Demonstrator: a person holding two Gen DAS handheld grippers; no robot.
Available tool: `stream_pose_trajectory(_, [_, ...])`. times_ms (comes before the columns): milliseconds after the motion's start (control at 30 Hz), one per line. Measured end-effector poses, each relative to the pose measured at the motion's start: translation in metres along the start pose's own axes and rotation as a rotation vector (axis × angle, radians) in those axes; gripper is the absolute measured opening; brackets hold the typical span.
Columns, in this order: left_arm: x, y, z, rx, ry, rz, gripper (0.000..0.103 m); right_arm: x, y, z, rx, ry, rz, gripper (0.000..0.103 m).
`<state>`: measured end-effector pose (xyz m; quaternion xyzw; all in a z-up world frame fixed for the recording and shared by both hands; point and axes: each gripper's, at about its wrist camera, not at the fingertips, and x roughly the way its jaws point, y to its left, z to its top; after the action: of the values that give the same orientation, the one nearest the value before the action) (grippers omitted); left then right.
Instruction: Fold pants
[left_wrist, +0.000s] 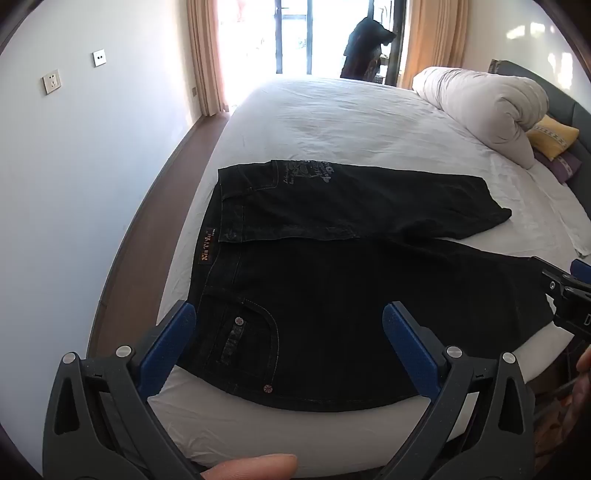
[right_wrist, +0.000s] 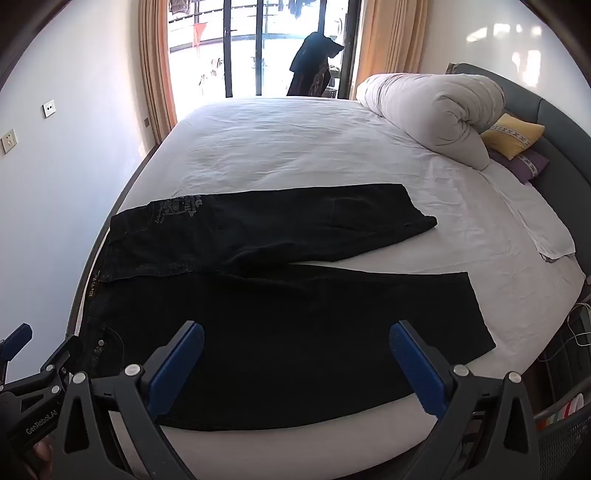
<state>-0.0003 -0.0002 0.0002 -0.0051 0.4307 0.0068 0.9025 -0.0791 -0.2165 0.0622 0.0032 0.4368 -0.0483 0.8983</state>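
Observation:
Black jeans (left_wrist: 332, 295) lie flat on the white bed (left_wrist: 332, 122), waistband at the left, both legs running right. The far leg (right_wrist: 295, 221) bears pale printed lettering near the hip. The near leg (right_wrist: 314, 332) reaches the bed's front edge. My left gripper (left_wrist: 290, 317) hovers open above the near hip pocket, nothing between its blue pads. My right gripper (right_wrist: 295, 341) hangs open over the near leg's thigh, also holding nothing. In the left wrist view the right gripper (left_wrist: 569, 291) shows at the right edge; in the right wrist view the left gripper (right_wrist: 29, 369) shows at the lower left.
A rolled white duvet (right_wrist: 436, 118) and a yellow pillow (right_wrist: 513, 134) lie at the headboard on the right. A folded white cloth (right_wrist: 535, 221) rests near the right side. A wall with sockets (left_wrist: 51, 81) flanks the left; a curtained glass door (right_wrist: 258, 48) stands beyond the bed.

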Motion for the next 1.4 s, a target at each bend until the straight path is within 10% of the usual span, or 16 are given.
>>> stream_pose_trajectory(1400, [-0.001, 0.002, 0.001, 0.003, 0.016, 0.004, 0.103, 0.006, 0.007, -0.014, -0.004, 0.01, 0.001, 0.103])
